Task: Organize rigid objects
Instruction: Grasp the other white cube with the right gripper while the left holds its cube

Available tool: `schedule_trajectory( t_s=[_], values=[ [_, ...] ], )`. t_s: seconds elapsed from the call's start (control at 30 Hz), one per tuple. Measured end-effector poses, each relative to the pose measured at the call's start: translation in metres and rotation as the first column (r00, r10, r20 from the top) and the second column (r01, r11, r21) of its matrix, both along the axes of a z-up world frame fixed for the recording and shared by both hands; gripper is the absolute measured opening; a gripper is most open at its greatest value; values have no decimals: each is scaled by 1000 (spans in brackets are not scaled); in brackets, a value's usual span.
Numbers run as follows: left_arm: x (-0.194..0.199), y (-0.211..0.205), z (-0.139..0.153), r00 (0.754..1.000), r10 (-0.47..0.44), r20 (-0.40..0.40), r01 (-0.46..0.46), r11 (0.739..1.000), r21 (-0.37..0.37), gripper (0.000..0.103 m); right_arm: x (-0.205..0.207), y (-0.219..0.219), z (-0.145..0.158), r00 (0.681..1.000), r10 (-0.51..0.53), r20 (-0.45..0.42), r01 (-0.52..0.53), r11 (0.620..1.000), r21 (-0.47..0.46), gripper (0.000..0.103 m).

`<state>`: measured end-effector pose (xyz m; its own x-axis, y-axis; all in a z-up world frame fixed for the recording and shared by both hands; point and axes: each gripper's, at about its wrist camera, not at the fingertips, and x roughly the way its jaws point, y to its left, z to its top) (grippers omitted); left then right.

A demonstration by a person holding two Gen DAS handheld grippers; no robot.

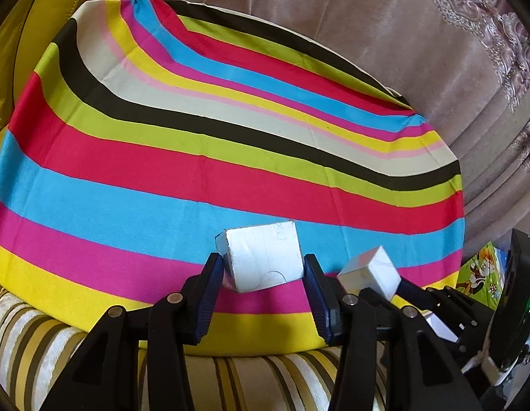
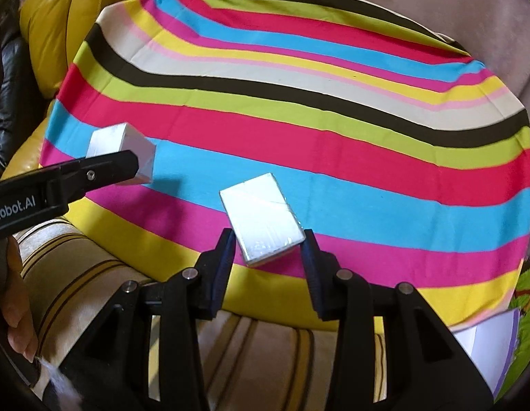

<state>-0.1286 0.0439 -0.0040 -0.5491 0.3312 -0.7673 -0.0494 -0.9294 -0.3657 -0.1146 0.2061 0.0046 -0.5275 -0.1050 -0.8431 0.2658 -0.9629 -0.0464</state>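
My left gripper (image 1: 263, 267) is shut on a white box (image 1: 265, 257) and holds it just above the near edge of the striped cloth (image 1: 196, 171). My right gripper (image 2: 269, 246) is shut on a second, flatter white box (image 2: 261, 221), tilted, over the pink and yellow stripes. In the left wrist view the right gripper (image 1: 381, 284) and its box (image 1: 369, 272) show at the right. In the right wrist view the left gripper (image 2: 134, 164) and its box (image 2: 122, 152) show at the left.
The striped cloth (image 2: 333, 120) covers a round raised surface on a striped sofa cushion (image 1: 42, 342). A yellow leather sofa (image 2: 49, 17) stands at the left, a beige curtain (image 1: 436, 34) behind. A colourful cartoon item (image 1: 477, 274) lies at the right edge.
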Motion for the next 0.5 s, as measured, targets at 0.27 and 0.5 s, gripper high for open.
schedule_trajectory(
  t_s=[0.27,0.5],
  values=[
    [15,14,6,999,-33,-10,33,999,-2,48,14,14,9,999,-38,-27,38,999,-8,43],
    [26,31,12,997,-73,-13,73,997,4,48,33,31,17,995,-85,-48,84,996,-24,43]
  ],
)
